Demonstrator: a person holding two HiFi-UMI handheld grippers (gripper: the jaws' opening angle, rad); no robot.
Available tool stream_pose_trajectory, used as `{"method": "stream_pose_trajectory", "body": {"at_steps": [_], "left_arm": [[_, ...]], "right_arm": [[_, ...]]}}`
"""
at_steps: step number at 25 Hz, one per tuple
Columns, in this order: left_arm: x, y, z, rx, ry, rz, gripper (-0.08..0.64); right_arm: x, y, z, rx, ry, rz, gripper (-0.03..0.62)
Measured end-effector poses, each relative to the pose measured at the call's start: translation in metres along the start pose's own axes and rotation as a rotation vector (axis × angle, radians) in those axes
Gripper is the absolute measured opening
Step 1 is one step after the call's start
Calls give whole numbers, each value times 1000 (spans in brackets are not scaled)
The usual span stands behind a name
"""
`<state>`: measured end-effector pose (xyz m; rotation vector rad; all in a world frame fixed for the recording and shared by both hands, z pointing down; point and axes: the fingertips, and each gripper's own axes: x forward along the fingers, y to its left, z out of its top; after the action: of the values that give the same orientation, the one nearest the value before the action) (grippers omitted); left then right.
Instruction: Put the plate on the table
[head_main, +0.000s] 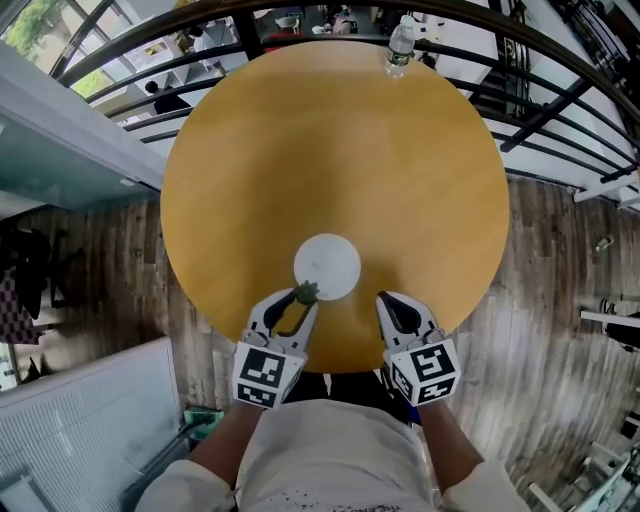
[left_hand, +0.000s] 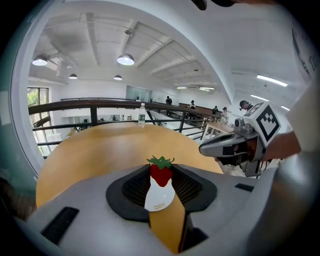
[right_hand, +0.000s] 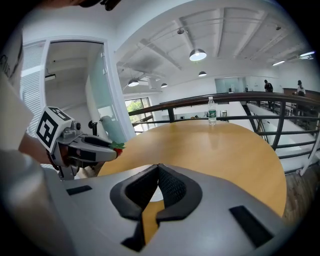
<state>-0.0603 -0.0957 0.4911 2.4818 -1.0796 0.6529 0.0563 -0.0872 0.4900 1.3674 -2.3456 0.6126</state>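
Note:
A small white plate (head_main: 327, 266) lies flat on the round wooden table (head_main: 330, 150), near its front edge. My left gripper (head_main: 303, 294) hovers at the plate's near left rim, shut on a red toy strawberry (left_hand: 161, 172) with green leaves. Under the berry, the plate (left_hand: 160, 199) shows through the gap between the jaws. To the plate's right my right gripper (head_main: 385, 300) hangs over the table edge, its jaws meeting at the tips with nothing between them. In the right gripper view the left gripper (right_hand: 114, 148) shows at the left with the strawberry (right_hand: 118, 145) at its tip.
A clear water bottle (head_main: 399, 47) stands at the table's far edge. A dark metal railing (head_main: 560, 110) curves behind the table. Wooden floor lies on both sides, and a white box (head_main: 90, 430) sits at the lower left.

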Motion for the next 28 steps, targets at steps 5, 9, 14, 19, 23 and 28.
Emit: {"method": "stream_pose_trajectory", "body": {"at_steps": [5, 9, 14, 19, 23, 28], "left_arm": [[32, 9, -14, 23, 47, -16, 147], [57, 13, -29, 55, 109, -19, 147], [83, 21, -44, 82, 159, -24, 147], [102, 26, -57, 130, 218, -30, 147], [117, 27, -63, 156, 252, -39, 147], [131, 31, -75, 175, 292, -50, 147]], "right_arm": [[22, -6, -7, 9, 8, -1, 20], [29, -14, -12, 31, 23, -12, 20], [37, -23, -15, 42, 33, -23, 20], [41, -30, -16, 58, 41, -34, 20], [43, -39, -18, 68, 47, -40, 20], [45, -46, -22, 84, 59, -47, 20]]}}
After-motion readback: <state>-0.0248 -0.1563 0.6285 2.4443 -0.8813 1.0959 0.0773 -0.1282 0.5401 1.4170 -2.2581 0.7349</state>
